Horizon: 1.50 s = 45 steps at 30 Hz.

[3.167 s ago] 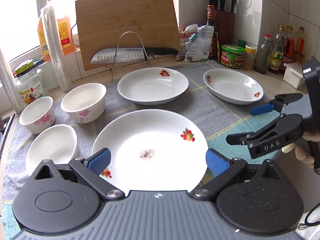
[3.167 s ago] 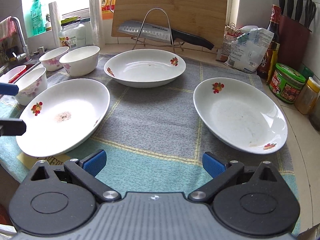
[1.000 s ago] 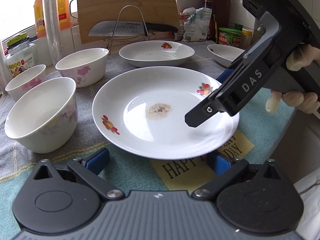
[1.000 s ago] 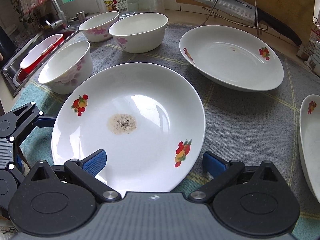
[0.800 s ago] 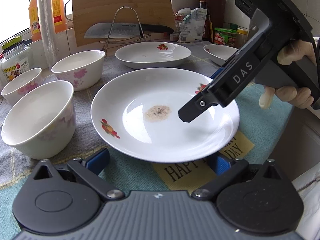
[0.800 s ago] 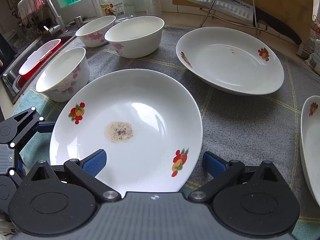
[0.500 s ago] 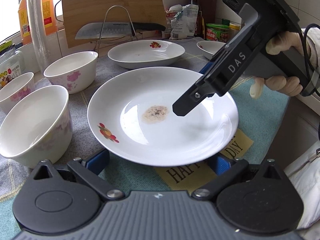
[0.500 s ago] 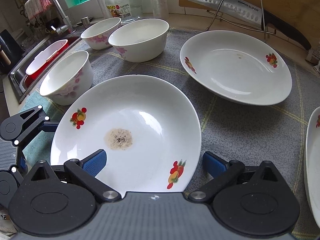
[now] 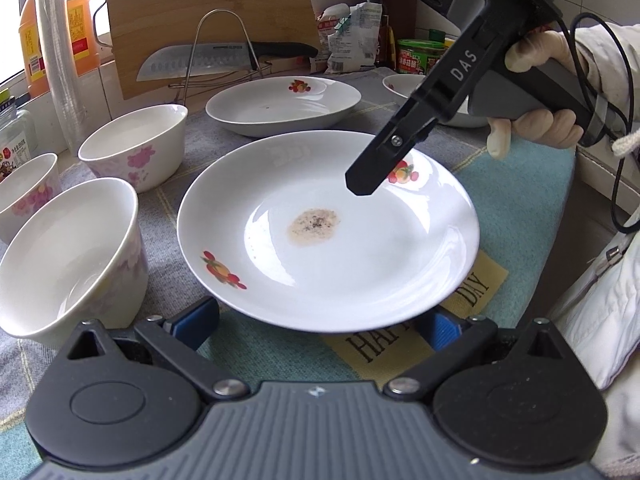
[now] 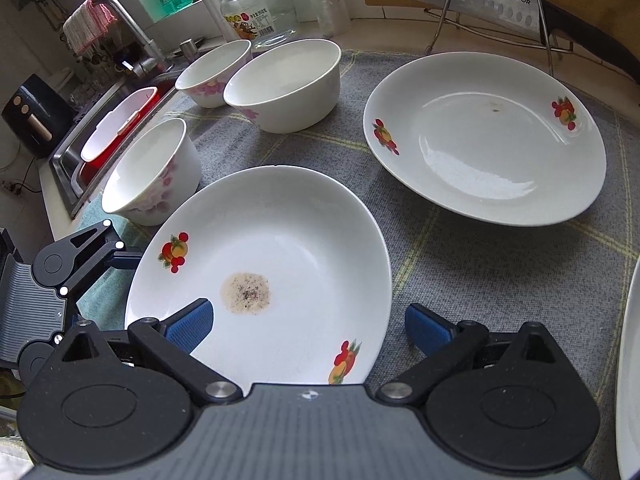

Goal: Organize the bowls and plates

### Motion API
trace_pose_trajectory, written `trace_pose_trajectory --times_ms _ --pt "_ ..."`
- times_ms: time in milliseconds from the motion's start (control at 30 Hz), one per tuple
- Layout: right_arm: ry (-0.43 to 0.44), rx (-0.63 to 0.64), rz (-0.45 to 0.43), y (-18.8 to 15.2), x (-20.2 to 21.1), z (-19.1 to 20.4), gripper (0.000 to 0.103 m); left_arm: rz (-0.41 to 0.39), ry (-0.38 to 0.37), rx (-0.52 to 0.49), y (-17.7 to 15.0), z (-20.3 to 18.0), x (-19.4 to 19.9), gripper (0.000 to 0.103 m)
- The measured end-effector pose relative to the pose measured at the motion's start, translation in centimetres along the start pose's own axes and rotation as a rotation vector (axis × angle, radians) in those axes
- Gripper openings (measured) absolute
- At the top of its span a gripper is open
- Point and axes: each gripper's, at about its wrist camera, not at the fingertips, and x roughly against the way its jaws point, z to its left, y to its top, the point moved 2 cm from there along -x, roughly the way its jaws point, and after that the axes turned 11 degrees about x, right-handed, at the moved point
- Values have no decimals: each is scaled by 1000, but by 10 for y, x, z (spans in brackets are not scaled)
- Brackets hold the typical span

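A white plate (image 9: 360, 264) with fruit prints and a brown stain lies on the cloth in front of both grippers. My left gripper (image 9: 318, 322) is open, its blue pads low at the plate's near rim. My right gripper (image 10: 308, 326) is open too: its left pad hangs over the plate (image 10: 288, 240), and its right pad is outside the rim over the cloth. In the left wrist view the right gripper (image 9: 362, 184) reaches over the plate's far right. The left gripper (image 10: 120, 260) sits at the plate's left rim. Three flowered bowls (image 9: 68, 256) (image 9: 136, 148) (image 9: 24, 192) stand to the left.
A second plate (image 10: 484, 136) lies behind, a third plate (image 10: 630, 360) at the right edge. A knife on a wire rack (image 9: 224, 56) and a cutting board (image 9: 208, 4) stand at the back. The sink (image 10: 116, 128) is beyond the bowls (image 10: 152, 172). A gloved hand (image 9: 540, 124) holds the right gripper.
Both grippers have drawn in closer to the stained plate. The right gripper swung over from the right-hand plate to hang over this one. Both stay open.
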Motion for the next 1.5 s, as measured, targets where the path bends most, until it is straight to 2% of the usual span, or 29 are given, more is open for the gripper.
trace_pose_trajectory --times_ms 300,500,1067,1167,1500 --pt "56 -28 7 11 -5 -7 100 6 -15 -28 2 1 0 102" --pt "92 -54 13 15 -8 -9 92 8 -18 -28 1 2 0 102" --pt "139 -103 20 22 -11 -16 92 13 -49 -62 4 2 -3 102" --pt "134 -94 28 22 -12 -14 92 11 -45 -99 5 0 -2 102" --pt "119 -91 48 24 -12 -11 93 38 -51 -84 8 1 -5 102"
